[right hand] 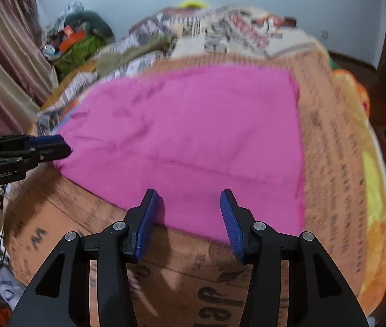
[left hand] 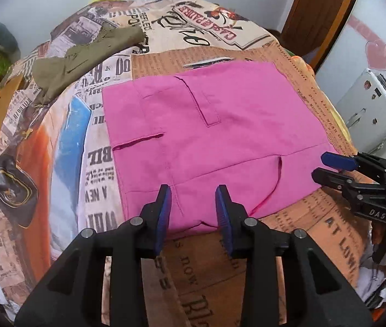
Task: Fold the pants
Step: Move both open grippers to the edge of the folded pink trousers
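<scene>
Blue-padded black left gripper [left hand: 193, 215] and right gripper [right hand: 188, 218] are both hovering with jaws parted and empty over the near edge of the folded pink cotton pants [left hand: 214, 125], lying flat on the newspaper-print bedspread [left hand: 97, 163]. Soft, light cloth; likely best pinched at that near hem's corners.

1. "DAS" is printed in pale letters on the black body of the right gripper [left hand: 332, 169], seen at the right edge of the left wrist view.
2. "GenRobot.AI" is written on the side of the left gripper [right hand: 62, 147], at the left of the right wrist view.
3. The newspaper-print bedspread [left hand: 337, 212] is covered in lettering, seen upside down: "CASA DE PAIRE" (roughly) in red on a banner at the far end, and "BILL" at the left.
4. The rest of the print is too blurred or distorted to be made out.
</scene>
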Action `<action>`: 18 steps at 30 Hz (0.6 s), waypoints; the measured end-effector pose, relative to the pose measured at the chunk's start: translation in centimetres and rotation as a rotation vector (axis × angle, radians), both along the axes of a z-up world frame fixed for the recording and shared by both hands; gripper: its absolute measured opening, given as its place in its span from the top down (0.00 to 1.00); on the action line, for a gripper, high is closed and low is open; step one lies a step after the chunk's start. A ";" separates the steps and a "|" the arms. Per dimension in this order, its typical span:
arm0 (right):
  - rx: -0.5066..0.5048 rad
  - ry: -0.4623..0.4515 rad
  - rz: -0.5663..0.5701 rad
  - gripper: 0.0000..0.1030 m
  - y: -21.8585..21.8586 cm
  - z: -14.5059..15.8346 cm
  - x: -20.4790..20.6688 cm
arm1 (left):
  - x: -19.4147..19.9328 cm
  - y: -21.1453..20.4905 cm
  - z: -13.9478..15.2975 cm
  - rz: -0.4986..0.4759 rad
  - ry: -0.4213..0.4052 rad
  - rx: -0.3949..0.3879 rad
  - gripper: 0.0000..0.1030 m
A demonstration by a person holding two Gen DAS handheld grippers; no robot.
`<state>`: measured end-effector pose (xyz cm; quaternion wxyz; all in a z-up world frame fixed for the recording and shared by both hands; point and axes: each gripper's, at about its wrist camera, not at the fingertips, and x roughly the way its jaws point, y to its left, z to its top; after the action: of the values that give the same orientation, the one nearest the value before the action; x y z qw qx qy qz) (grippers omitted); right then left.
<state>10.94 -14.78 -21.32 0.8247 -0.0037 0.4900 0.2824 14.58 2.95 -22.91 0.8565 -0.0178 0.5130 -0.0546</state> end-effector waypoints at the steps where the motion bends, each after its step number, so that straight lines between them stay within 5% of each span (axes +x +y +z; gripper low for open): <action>1: 0.015 -0.004 -0.008 0.56 -0.2 0.0 -0.1 | -0.2 -0.1 0.0 -0.003 -0.006 0.005 0.66; 9: -0.010 -0.009 -0.037 0.55 -1.9 1.5 1.0 | 0.6 2.2 1.7 0.048 0.010 -0.032 0.65; 18: 0.001 -0.103 -0.113 0.55 -4.0 4.2 3.7 | 5.3 6.4 4.3 0.145 -0.054 0.032 0.64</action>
<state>14.67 -18.73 -17.14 0.8636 0.0098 0.4460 0.2349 19.89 9.33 -18.61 0.8718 -0.0397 0.4880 0.0156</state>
